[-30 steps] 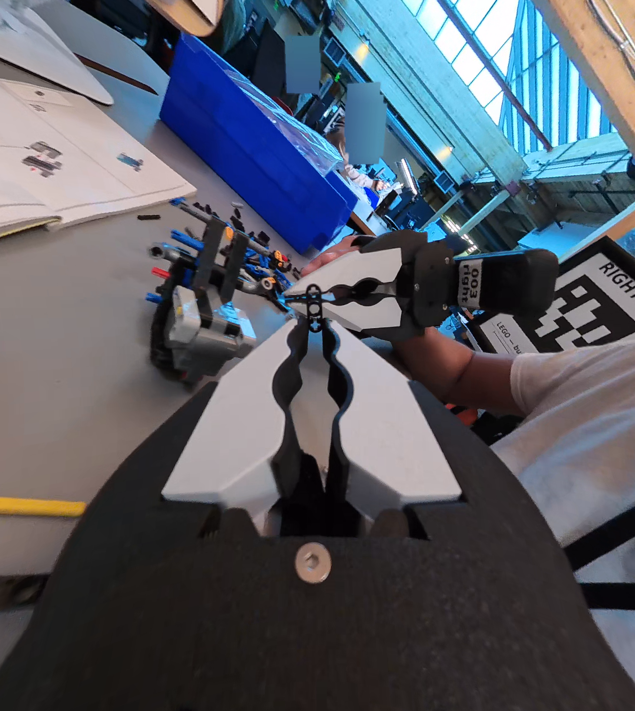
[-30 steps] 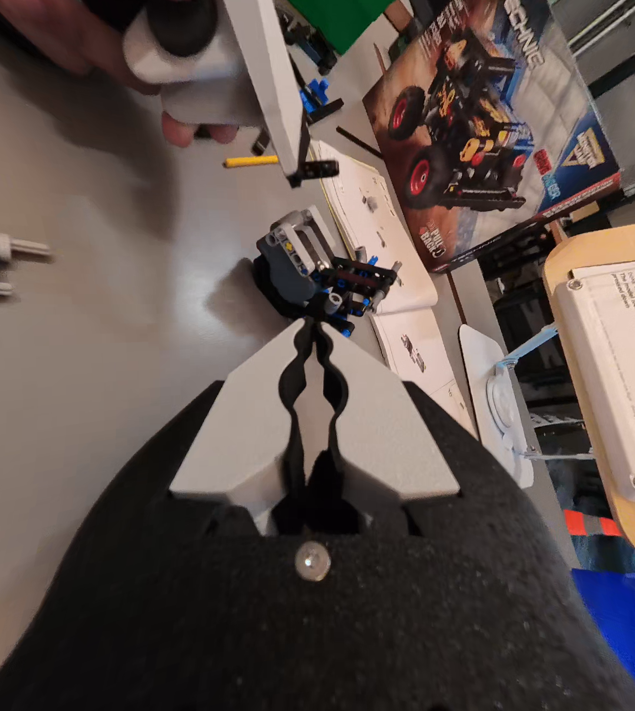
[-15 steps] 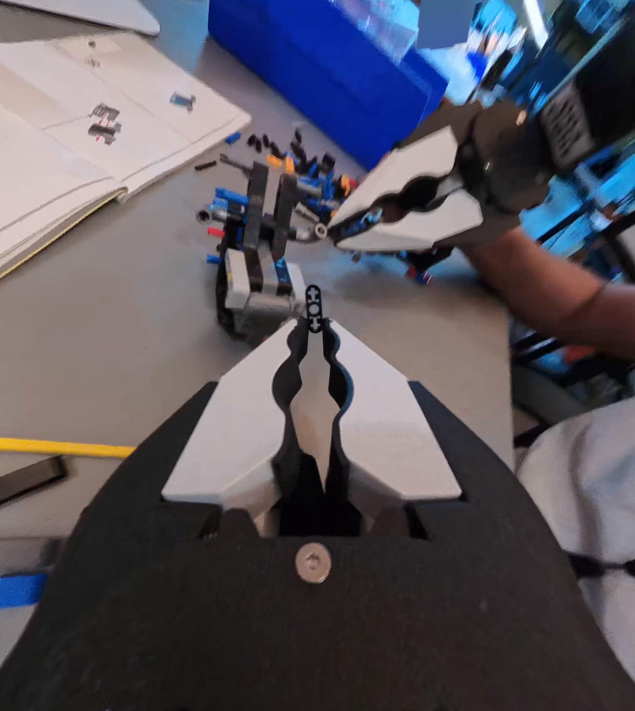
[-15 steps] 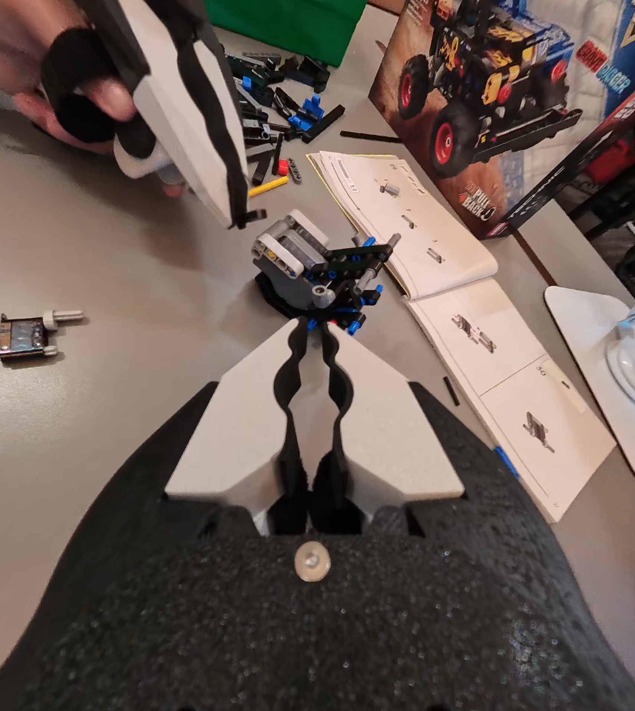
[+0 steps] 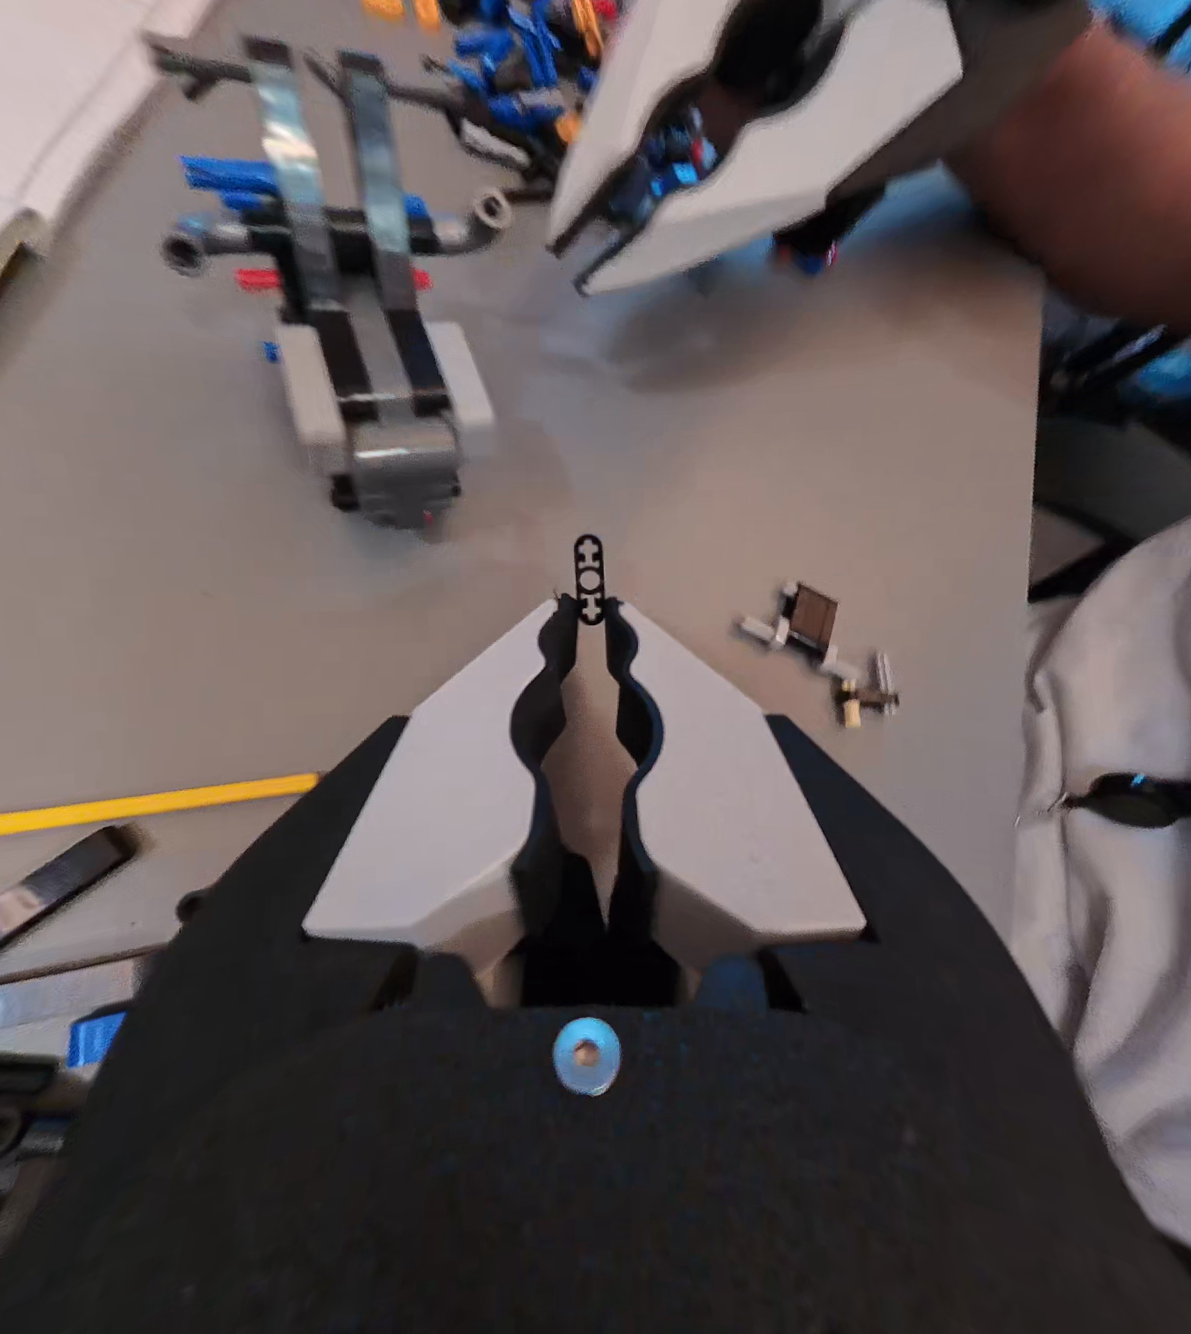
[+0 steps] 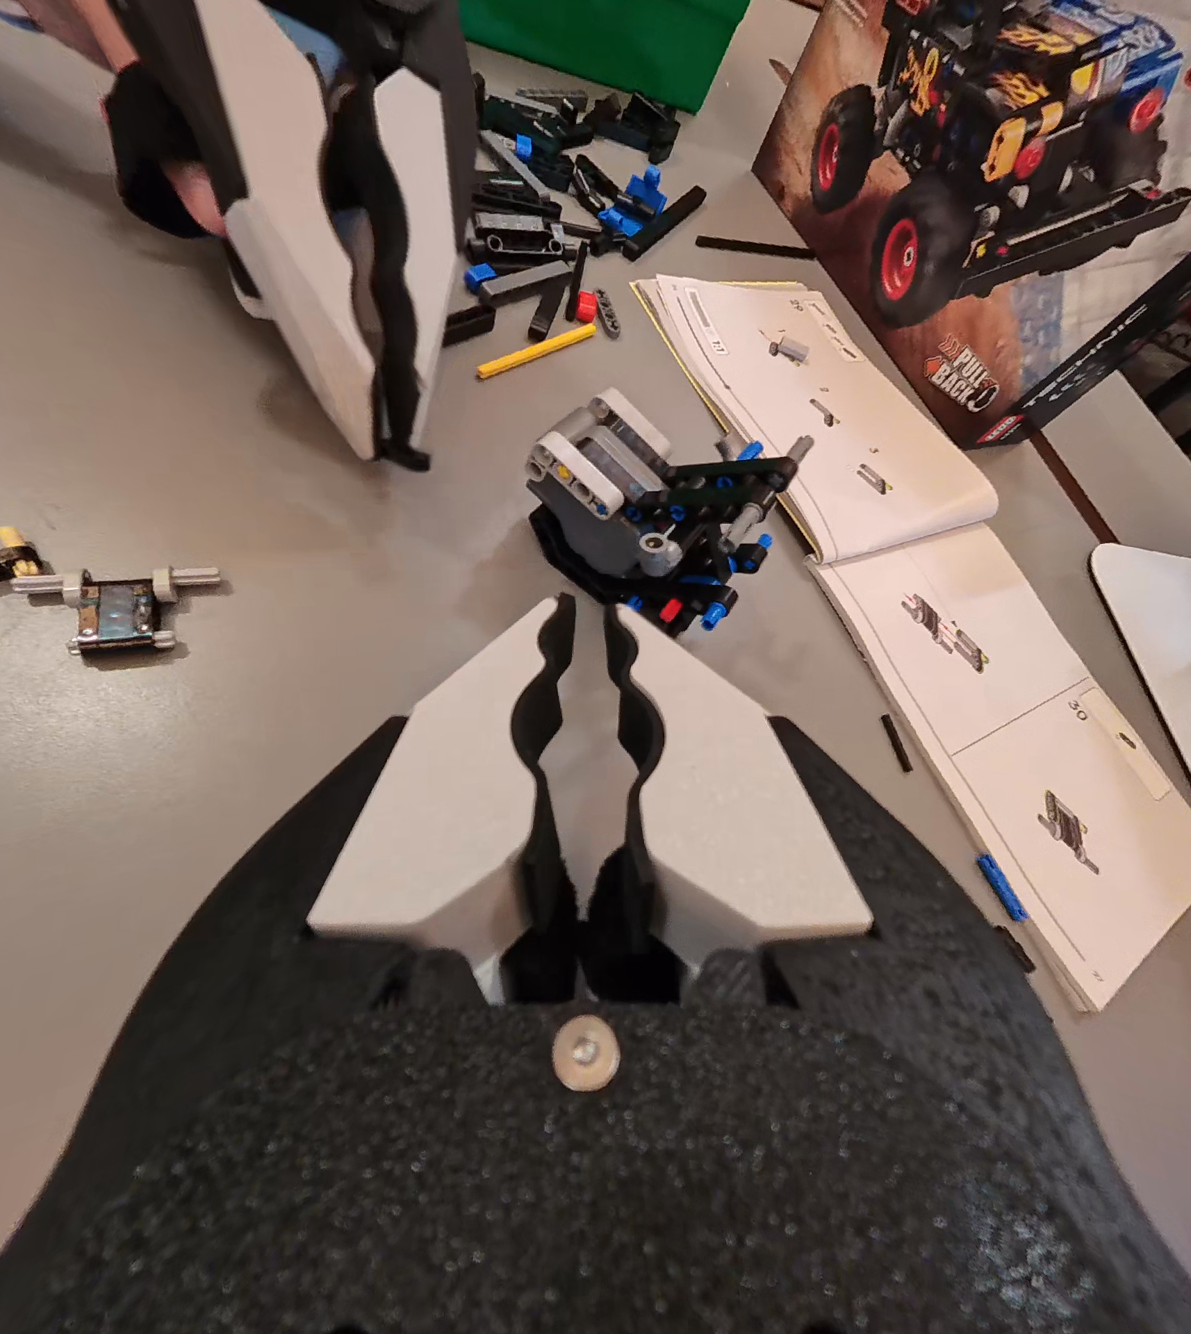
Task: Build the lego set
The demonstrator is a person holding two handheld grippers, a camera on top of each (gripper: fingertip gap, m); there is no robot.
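Left gripper [image 5: 589, 603]: we see its jaws pinching a small black link piece [image 5: 590, 577] at the tips; the piece stands upright beyond them, clear of the tabletop [image 5: 109, 613].
Right gripper [image 6: 587, 605]: its jaws are narrowly parted and hold nothing; a slim gap runs between the tips.
Lego model [image 6: 639, 516]: we find the grey and black partial build on the tabletop just ahead of the right jaws, slightly to their right; in the left wrist view it lies ahead and to the left of the left jaws [image 5: 369, 339], apart from the held piece.
Small subassembly [image 6: 117, 606]: it lies well to the left of the right jaws, and just to the right of the left jaws in the other view [image 5: 813, 635].
Open room: bare tabletop lies between the left jaws and the model, and to the left of the right jaws.
Edges: the instruction booklet [image 6: 888, 577] borders the model on the right; the tabletop edge runs to the right of the left jaws.
View differences: only the right wrist view shows the set box [image 6: 1011, 180] and the whole loose parts pile [image 6: 564, 209]; only the left wrist view shows the holes in the link piece and a pale sleeve [image 5: 1141, 866].
Yellow axle [image 6: 536, 351]: it lies beyond the model, near the parts pile.
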